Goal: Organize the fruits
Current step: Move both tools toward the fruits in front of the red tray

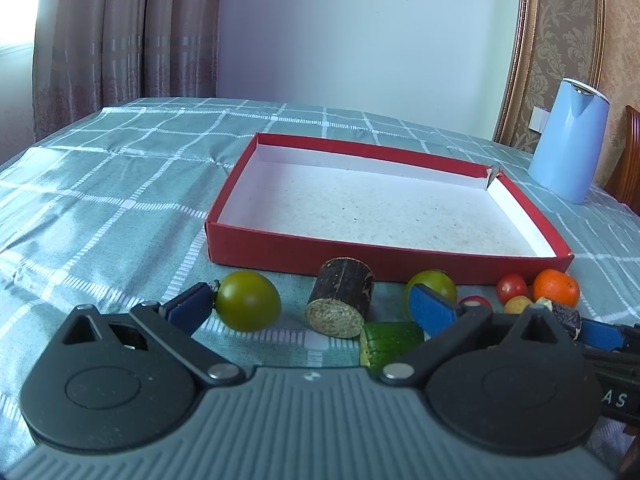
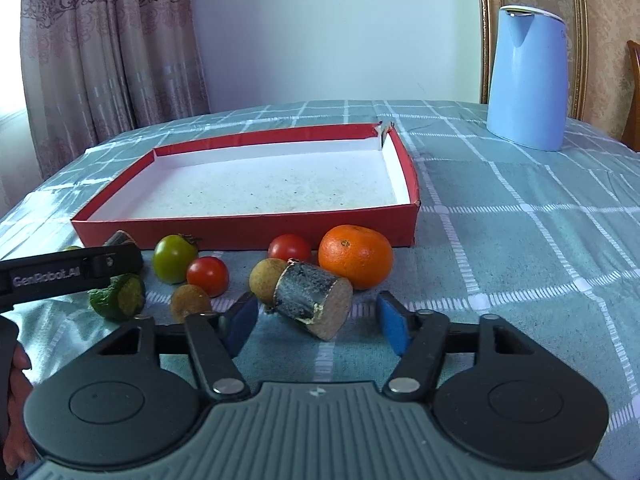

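Note:
My left gripper (image 1: 316, 312) is open just above the cloth; a green tomato (image 1: 248, 306), a dark sugarcane piece (image 1: 340, 302) and a cucumber chunk (image 1: 390, 344) lie between and ahead of its fingers, untouched. My right gripper (image 2: 318, 326) is open, its blue pads on either side of a second sugarcane piece (image 2: 314, 300), with a gap on both sides. Around that piece lie an orange (image 2: 355, 256), two red tomatoes (image 2: 208, 276), two longans (image 2: 266, 278) and a green tomato (image 2: 174, 258). Behind the fruit stands the red box (image 2: 248, 232), with nothing in it.
A blue kettle (image 2: 528, 80) stands on the checked tablecloth (image 2: 520, 240) at the back right, with a wooden chair (image 1: 632, 160) beside it. Curtains hang at the back left. The left gripper's body (image 2: 72, 272) reaches in from the left, and a hand (image 2: 12, 380) shows below it.

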Tool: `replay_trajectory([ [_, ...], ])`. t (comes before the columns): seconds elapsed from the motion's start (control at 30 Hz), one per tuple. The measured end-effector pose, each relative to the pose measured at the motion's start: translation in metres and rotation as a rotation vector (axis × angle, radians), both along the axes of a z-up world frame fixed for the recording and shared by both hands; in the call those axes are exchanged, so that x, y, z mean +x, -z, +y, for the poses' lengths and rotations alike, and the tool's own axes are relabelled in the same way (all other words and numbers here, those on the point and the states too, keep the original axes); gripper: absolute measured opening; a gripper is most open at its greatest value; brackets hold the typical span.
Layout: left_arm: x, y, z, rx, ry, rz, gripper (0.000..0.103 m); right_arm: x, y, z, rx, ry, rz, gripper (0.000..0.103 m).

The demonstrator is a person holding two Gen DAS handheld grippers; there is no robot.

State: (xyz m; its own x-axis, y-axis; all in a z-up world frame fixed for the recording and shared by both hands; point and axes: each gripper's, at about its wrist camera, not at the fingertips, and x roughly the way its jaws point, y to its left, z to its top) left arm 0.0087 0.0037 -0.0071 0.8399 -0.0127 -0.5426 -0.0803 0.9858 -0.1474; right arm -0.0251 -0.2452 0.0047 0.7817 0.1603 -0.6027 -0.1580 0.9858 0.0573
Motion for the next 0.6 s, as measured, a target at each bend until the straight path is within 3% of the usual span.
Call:
replay_trajectory([
  [0.07, 0.0, 0.0, 0.0, 0.001, 0.0, 0.001, 0.103, 0.0, 0.0, -0.001, 0.005, -0.005, -0.001, 0.06],
  [0.13, 0.0, 0.0, 0.0, 0.002, 0.0, 0.0, 0.103, -0.001, 0.001, -0.002, 0.023, -0.025, -0.002, 0.048],
  [0.3, -0.001, 0.0, 0.0, 0.007, -0.001, -0.006, 0.103, -0.003, 0.001, -0.005, 0.044, -0.041, -0.009, 0.041],
  [0.5, -0.016, -0.005, 0.001, 0.006, 0.013, -0.057, 0.103, -0.01, -0.001, -0.012, 0.057, -0.052, -0.019, 0.041],
  [0.6, -0.031, -0.01, -0.01, 0.091, 0.042, -0.101, 0.103, -0.015, -0.002, -0.018, 0.074, -0.062, -0.028, 0.041],
])
